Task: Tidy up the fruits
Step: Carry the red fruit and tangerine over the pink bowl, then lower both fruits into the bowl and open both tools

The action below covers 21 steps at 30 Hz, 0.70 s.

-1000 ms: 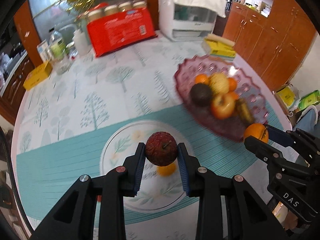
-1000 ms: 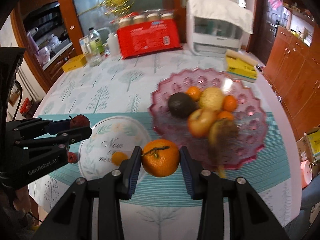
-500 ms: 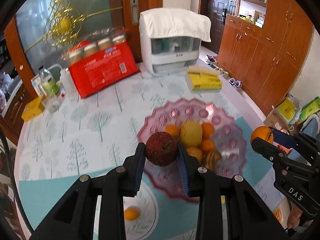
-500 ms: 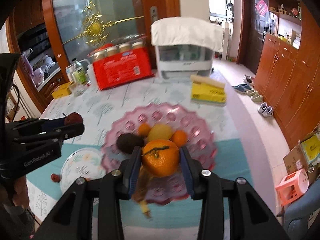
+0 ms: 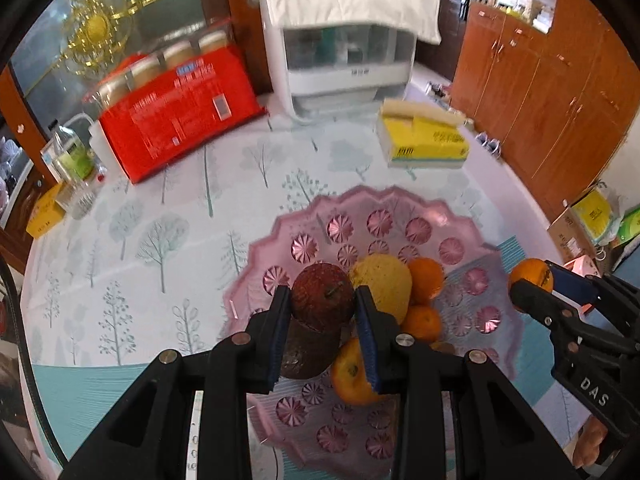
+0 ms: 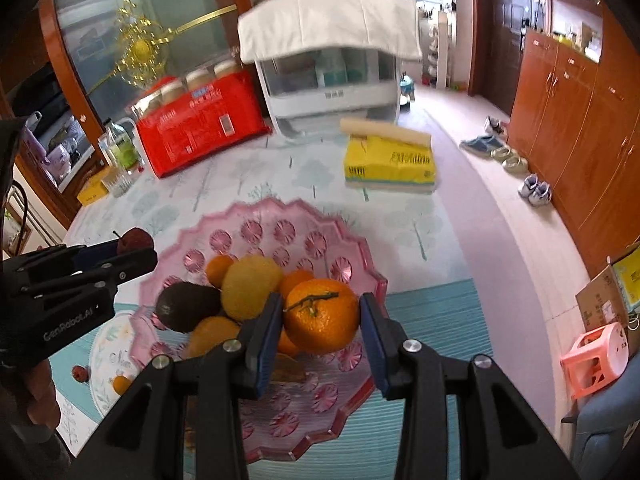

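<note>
Left wrist view: beyond the left gripper (image 5: 323,312), clamped on a dark red fruit (image 5: 322,297), stand a red package (image 5: 176,110) and yellow tissue box (image 5: 424,142); beneath it the pink bowl (image 5: 360,216) holds oranges (image 5: 425,280), a yellow fruit (image 5: 382,282), an avocado (image 6: 186,306). Right gripper (image 6: 320,320) grips an orange (image 6: 321,314) over the bowl.

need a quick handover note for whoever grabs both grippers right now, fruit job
Left gripper: shut on the dark red fruit, held above the pink fruit dish.
Right gripper: shut on the orange, also over the dish.
Done: dish already holds an avocado, a yellow fruit and several small oranges.
Left: release both fruits into the dish; a small orange fruit sits on the white plate, a small red one beside it.
</note>
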Tool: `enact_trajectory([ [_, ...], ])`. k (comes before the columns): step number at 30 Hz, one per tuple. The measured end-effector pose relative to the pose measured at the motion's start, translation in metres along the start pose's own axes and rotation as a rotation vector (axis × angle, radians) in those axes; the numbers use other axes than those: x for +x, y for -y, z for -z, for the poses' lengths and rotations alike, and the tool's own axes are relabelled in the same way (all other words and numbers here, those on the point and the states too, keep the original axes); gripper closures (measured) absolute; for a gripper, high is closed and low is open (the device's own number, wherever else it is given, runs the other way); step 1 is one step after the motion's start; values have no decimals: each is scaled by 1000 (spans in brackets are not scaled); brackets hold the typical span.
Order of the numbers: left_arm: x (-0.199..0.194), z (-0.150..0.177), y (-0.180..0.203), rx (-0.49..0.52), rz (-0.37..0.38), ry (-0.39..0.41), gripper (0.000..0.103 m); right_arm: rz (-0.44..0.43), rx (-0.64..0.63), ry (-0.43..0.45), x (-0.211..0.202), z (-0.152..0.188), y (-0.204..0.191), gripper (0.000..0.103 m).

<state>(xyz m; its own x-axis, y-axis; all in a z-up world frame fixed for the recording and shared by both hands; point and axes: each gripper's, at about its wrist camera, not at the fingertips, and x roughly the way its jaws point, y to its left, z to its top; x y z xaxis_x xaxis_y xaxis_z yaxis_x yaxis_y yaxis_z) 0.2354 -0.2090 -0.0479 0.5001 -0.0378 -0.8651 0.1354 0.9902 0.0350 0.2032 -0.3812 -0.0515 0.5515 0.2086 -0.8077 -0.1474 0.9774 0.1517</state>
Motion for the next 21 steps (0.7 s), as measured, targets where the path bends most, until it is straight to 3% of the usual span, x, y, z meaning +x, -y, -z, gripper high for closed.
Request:
enact_trajectory([
  [7,39,3,7,2,-12,-76,72,-21,-5,-80,37,4,6,64],
  [16,55,4,9,12,-28,-108,71,-41,-17,-126,58,6,7,63],
  [18,55,6,9,13,-29,-109,64,-45,-24,-132,60,6,4,63],
  [20,54,7,9,14,-32,-105,42,-55,-26,-142,62,6,3,62],
  [21,51,8,9,16,-35,-95,38,-63,-25,-148,63,6,2,62],
])
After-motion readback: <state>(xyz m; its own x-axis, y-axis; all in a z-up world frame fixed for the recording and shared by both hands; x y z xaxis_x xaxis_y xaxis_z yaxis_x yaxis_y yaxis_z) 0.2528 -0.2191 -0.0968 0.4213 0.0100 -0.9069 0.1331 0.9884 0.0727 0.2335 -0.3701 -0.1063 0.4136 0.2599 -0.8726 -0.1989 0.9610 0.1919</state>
